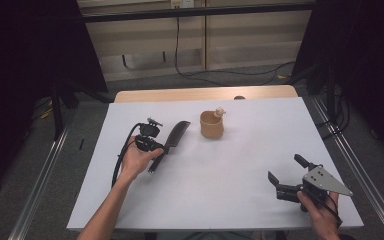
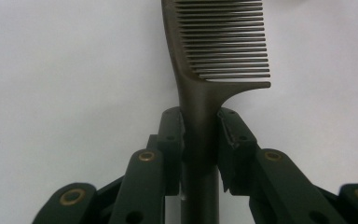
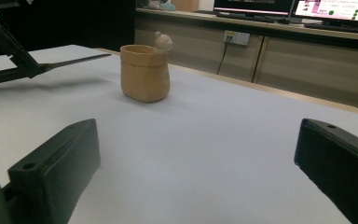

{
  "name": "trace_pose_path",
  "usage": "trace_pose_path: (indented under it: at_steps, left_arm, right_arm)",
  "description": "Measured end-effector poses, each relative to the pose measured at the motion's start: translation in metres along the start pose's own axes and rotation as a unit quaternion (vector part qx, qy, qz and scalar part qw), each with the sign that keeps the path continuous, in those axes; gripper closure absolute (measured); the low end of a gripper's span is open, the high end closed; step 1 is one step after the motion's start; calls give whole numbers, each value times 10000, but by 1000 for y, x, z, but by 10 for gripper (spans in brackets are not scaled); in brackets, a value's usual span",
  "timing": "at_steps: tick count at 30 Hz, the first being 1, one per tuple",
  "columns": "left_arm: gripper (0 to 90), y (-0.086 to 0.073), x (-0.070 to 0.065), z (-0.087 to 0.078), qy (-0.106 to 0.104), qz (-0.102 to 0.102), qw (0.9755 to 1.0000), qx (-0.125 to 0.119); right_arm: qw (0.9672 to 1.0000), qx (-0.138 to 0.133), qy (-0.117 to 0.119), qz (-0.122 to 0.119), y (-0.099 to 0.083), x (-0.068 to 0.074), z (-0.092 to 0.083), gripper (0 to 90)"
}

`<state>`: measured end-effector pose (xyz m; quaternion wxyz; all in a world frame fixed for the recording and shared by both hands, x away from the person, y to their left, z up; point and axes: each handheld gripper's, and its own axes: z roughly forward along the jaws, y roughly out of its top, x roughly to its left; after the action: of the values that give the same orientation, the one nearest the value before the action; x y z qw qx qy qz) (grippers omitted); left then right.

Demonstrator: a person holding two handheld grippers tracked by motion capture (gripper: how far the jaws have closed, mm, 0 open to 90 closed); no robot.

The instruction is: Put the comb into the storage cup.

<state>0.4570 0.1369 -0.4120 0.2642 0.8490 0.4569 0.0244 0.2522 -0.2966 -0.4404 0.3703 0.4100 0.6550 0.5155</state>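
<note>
Near centre of high view, slightly up: tan pot upright on white table, small pale figure at rim; contents not visible. Monitor text at upper right of right gripper view unreadable. Left gripper clamped on dark comb handle, left of pot. Right gripper at lower right, jaws spread wide, holding nothing.

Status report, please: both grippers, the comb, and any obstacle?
Left gripper shut on comb handle. Right gripper open, empty. Tan cup stands right of comb, apart.
</note>
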Motion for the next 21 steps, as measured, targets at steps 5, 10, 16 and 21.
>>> trace_pose_path:
  at_steps: [5,10,16,21]
  left_arm:
    - [728,0,3,-6,-64,-13,9995,-299]
    - [728,-1,4,-11,-69,-154,9975,-689]
    - [728,-1,1,-21,-128,-36,9941,-1073]
    - [728,-2,-5,-26,-238,214,9882,-1496]
  right_arm:
    - [10000,-2,-13,3,0,0,0,0]
    - [10000,-8,-2,10,0,0,0,0]
    - [10000,-13,-1,10,0,0,-1,0]
    - [10000,-17,-7,10,0,0,-1,0]
